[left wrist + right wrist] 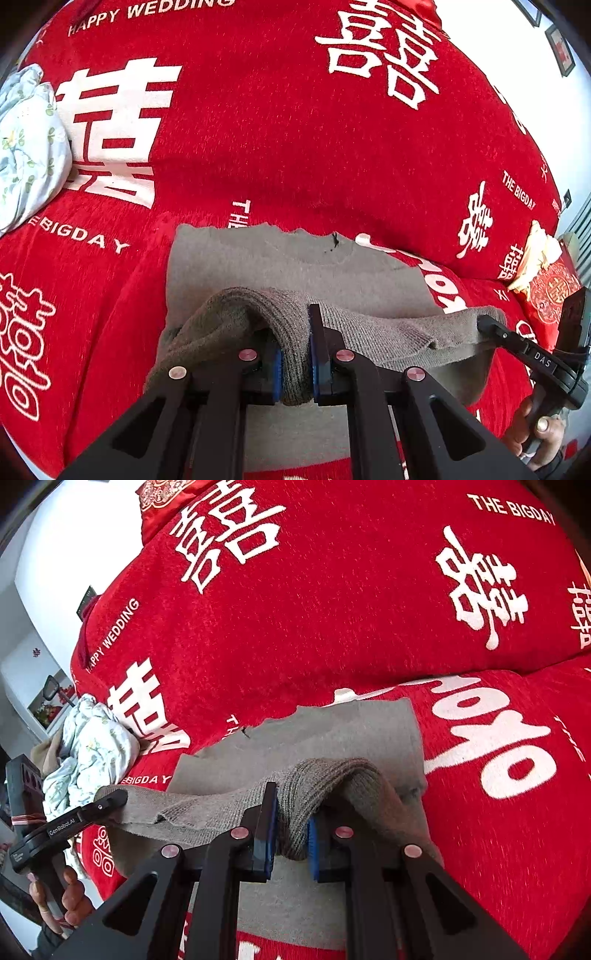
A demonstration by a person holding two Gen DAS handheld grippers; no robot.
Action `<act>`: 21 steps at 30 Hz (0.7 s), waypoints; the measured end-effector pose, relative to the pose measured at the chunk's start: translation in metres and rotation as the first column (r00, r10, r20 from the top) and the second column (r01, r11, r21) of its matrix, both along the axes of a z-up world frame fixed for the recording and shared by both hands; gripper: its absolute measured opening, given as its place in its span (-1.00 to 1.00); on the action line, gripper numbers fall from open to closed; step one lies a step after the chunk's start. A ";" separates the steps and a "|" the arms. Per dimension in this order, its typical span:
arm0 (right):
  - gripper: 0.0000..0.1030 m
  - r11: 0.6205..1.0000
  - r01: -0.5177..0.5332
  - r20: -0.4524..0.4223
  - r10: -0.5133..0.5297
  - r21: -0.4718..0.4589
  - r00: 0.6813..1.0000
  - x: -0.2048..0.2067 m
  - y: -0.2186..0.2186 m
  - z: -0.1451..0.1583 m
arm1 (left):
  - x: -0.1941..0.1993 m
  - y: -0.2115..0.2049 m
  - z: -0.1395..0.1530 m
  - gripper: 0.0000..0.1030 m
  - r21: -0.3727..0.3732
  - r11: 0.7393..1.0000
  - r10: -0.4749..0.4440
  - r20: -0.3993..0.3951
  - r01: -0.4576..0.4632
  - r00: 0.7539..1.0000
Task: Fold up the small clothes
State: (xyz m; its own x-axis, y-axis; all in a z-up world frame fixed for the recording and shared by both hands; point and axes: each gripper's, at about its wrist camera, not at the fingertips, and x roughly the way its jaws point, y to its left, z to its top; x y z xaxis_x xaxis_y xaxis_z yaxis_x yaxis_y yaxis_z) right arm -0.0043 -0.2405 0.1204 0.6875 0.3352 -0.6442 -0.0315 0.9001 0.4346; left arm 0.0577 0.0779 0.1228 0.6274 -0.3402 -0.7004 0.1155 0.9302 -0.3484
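A grey-brown knitted garment (295,266) lies on the red bed cover, its far part flat. My left gripper (295,363) is shut on the garment's ribbed near edge and holds it lifted above the flat part. My right gripper (291,834) is shut on the same ribbed edge (314,782) further right. The edge is stretched between the two grippers. The right gripper also shows in the left wrist view (491,326), and the left gripper shows in the right wrist view (110,799).
The red cover (295,129) with white wedding lettering spans the bed. A crumpled pale floral cloth (26,147) lies at the left, also seen in the right wrist view (92,749). A red and gold cushion (550,291) sits at the right. White walls lie beyond.
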 end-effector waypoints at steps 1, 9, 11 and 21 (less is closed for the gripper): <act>-0.70 1.000 0.000 -0.003 0.000 -0.002 1.000 0.004 0.001 -0.001 | 0.004 0.000 -0.001 -0.77 0.000 1.000 0.002 -0.004 -0.002 1.000; -0.70 1.000 0.006 -0.030 -0.006 -0.016 1.000 0.036 0.001 -0.008 | 0.037 -0.001 -0.009 -0.77 0.003 1.000 0.006 -0.040 -0.006 0.999; -0.70 1.000 0.008 -0.035 -0.009 -0.017 0.999 0.043 0.001 -0.010 | 0.045 -0.002 -0.010 -0.77 0.006 1.000 0.005 -0.044 -0.005 0.999; -0.70 0.999 0.018 -0.067 -0.021 -0.037 0.998 0.082 0.002 -0.022 | 0.080 -0.006 -0.022 -0.77 0.019 1.000 0.002 -0.061 -0.001 0.998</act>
